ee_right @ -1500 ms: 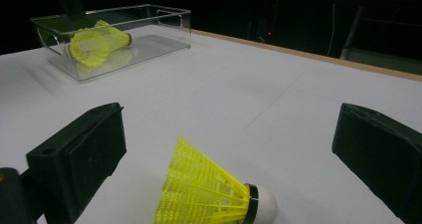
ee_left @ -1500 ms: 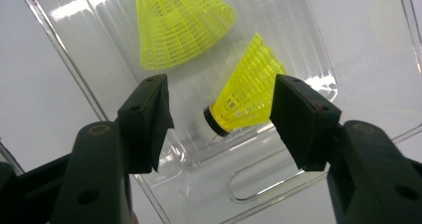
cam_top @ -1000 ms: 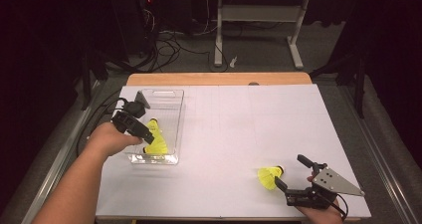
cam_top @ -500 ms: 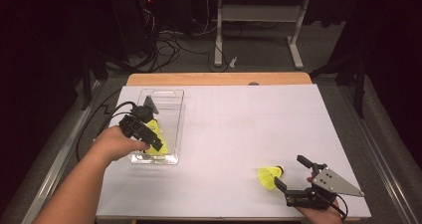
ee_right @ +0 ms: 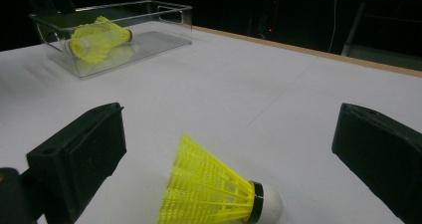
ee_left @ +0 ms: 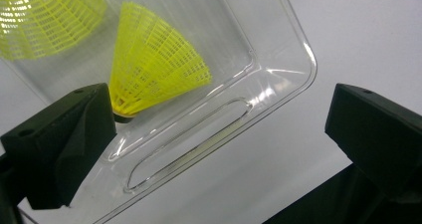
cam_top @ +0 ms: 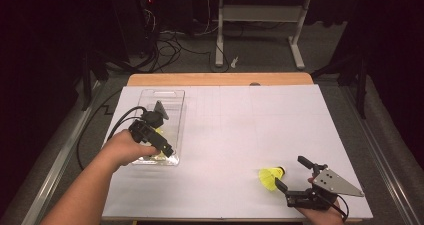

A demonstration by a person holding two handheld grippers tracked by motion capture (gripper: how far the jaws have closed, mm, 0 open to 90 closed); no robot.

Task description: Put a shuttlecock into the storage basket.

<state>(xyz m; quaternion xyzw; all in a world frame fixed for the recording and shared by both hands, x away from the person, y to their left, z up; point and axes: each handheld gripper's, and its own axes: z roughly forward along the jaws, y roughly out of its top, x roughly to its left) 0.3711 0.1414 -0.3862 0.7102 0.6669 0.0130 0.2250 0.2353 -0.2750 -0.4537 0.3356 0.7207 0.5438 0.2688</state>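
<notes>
White tabletop [cam_top: 225,135], yellow shuttlecock [ee_right: 214,194] on its side between the spread-apart right hand-held gripper [ee_right: 229,149] jaws.

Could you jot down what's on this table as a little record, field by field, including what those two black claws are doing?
surface: white table
container: clear plastic box at the left
in the box: two yellow shuttlecocks, lying on their sides
loose item: yellow shuttlecock on the table, on its side, white cork tip
left claw: open, over the box's near end, holding nothing
right claw: open, jaws either side of the loose shuttlecock, not touching it
</notes>
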